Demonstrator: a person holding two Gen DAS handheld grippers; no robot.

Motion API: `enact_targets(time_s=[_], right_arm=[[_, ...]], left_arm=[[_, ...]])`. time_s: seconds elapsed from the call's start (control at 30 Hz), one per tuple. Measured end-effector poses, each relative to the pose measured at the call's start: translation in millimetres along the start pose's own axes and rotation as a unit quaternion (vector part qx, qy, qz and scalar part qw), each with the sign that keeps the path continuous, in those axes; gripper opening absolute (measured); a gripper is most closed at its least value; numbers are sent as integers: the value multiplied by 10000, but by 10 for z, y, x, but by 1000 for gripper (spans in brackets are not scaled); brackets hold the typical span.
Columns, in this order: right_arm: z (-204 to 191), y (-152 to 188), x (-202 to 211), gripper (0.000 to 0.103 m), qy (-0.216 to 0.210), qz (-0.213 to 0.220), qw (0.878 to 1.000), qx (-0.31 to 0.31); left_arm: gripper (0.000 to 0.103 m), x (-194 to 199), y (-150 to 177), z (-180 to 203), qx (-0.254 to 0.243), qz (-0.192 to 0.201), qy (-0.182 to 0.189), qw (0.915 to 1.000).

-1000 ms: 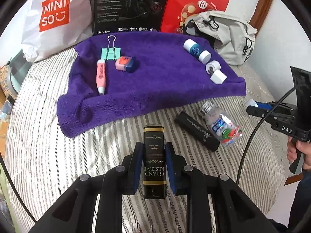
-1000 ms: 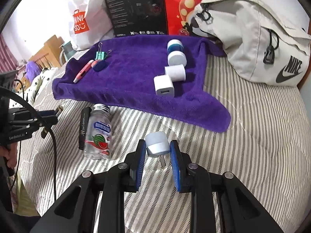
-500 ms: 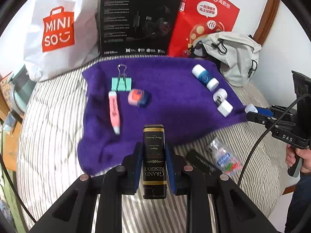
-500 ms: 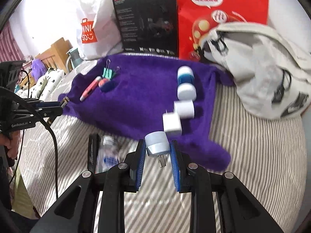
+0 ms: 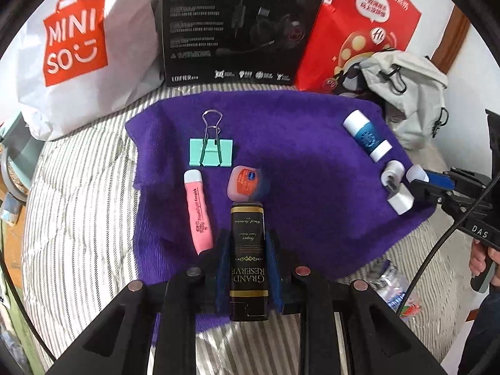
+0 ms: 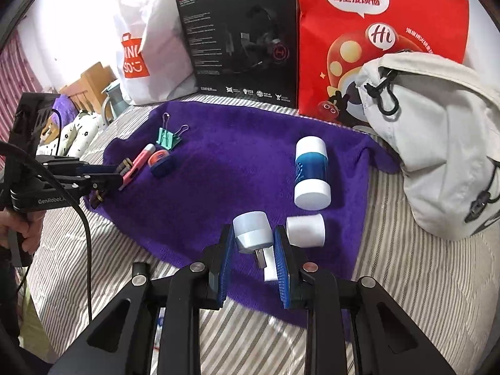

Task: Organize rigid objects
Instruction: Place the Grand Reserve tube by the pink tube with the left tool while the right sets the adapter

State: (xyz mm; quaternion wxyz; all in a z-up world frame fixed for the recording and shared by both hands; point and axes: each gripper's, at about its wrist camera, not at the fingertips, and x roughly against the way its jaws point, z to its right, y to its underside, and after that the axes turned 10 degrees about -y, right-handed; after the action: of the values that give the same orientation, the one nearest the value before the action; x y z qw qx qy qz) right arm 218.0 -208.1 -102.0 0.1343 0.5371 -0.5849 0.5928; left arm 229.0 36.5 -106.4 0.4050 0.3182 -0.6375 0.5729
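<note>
My left gripper (image 5: pixel 247 243) is shut on a black "Grand Reserve" box (image 5: pixel 248 256), held over the near edge of the purple towel (image 5: pixel 300 168). Ahead of it lie a pink tube (image 5: pixel 198 211), a small blue and orange jar (image 5: pixel 247 182) and a green binder clip (image 5: pixel 211 151). My right gripper (image 6: pixel 253 243) is shut on a pale blue plug adapter (image 6: pixel 251 231) above the towel's near right part (image 6: pixel 237 168). Close by lie a white cylinder (image 6: pixel 306 229), a blue and white bottle (image 6: pixel 311 172) and a white block (image 6: pixel 270 273) partly hidden behind the right finger.
A white Miniso bag (image 5: pixel 75 53), a black headset box (image 5: pixel 237 25) and a red bag (image 5: pixel 368 22) stand behind the towel. A grey backpack (image 6: pixel 437 156) lies at the right. A clear plastic bottle (image 5: pixel 395 287) lies on the striped bedding (image 5: pixel 78 234).
Both grippers moved forward from the striped bedding to over the purple towel, each still holding its object. The black case and plastic bottle have dropped behind the left gripper.
</note>
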Motion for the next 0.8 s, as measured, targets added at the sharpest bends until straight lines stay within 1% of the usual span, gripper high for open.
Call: enact_targets(time_s=[0.17,0.3,0.43,0.6,0.7,0.77,0.8], right_arm=[[65,-96,-137,25,17,-78,10000,-4],[92,-181,-242,25,69,-152,9999,39],[97,-258,-356,25,137,-263,9995,129],[95,-318,-516,25,165,-406,9988,201],[99,-352,-603,25,220,-474,9984,219],[102,-373,-660,25,208,-511,9982,214],[107,-381,-685,25,205,-533,9982,205]], left_arm=[[22,-157,-7,17,-92,-132,-65,9998],[22,-211,-10,14,-52,-140,35,9999],[22,-288,-15,14,-54,-165,49,9998],[22,-292,-6,0,-31,-116,86,9999],[22,-288,7,20,-103,-109,24,9999],[27,-282,13,28,-104,-131,47,9998],[33,-277,17,32,-75,-145,117,9998]])
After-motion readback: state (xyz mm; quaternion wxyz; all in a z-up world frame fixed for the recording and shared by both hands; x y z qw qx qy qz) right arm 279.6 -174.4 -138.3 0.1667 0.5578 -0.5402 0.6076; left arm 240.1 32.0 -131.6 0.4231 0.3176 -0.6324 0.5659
